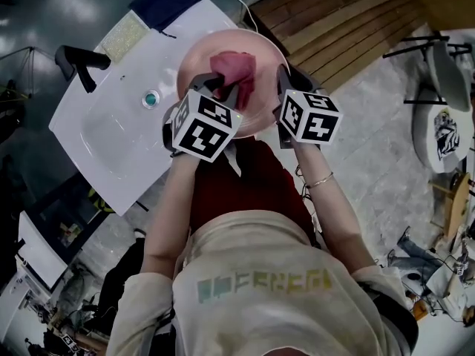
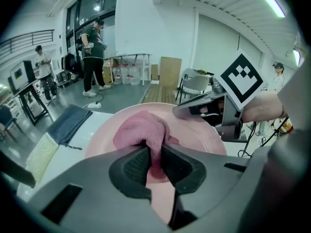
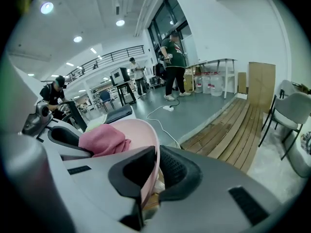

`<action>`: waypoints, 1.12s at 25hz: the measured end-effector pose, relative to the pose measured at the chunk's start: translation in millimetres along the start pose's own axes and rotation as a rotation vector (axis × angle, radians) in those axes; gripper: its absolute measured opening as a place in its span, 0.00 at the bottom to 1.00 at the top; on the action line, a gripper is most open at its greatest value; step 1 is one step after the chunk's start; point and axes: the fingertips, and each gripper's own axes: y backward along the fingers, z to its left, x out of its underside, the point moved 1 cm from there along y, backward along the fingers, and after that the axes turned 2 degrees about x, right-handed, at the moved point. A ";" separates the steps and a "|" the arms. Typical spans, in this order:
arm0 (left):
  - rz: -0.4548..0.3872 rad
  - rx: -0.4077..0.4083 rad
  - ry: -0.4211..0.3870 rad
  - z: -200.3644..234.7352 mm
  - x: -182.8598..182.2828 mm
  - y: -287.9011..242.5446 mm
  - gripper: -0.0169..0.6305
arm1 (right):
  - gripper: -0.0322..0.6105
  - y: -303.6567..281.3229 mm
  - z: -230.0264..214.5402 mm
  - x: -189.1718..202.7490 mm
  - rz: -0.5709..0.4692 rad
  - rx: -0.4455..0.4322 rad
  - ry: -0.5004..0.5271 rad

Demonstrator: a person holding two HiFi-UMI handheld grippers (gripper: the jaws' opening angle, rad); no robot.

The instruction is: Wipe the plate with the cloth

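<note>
Head view: left tongs (image 2: 154,152) pinch the cloth (image 1: 234,69) on the plate (image 1: 223,47); right tongs (image 3: 156,171) grip its rim, near a sink (image 1: 111,132).

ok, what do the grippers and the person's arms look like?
The left gripper and right gripper have grey moulded bodies and black ribbed pads. Each carries a white cube with black square markers. Cream sleeves, thin bracelet on the right wrist.
</note>
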 end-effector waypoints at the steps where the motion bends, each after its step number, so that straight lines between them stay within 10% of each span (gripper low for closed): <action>1: 0.004 -0.011 0.003 3.3 2.7 2.4 0.13 | 0.13 0.2 0.1 0.3 0.000 0.000 0.000; 17: -0.033 -0.195 0.119 68.6 31.1 54.9 0.13 | 0.13 1.7 3.4 3.7 -0.001 0.002 0.003; 23: -0.188 -0.076 0.254 46.0 2.0 58.8 0.13 | 0.13 4.8 1.2 5.6 -0.007 -0.012 0.005; 28: -0.194 0.033 0.212 -3.1 -23.8 38.5 0.13 | 0.13 5.5 0.7 4.9 -0.004 -0.026 0.016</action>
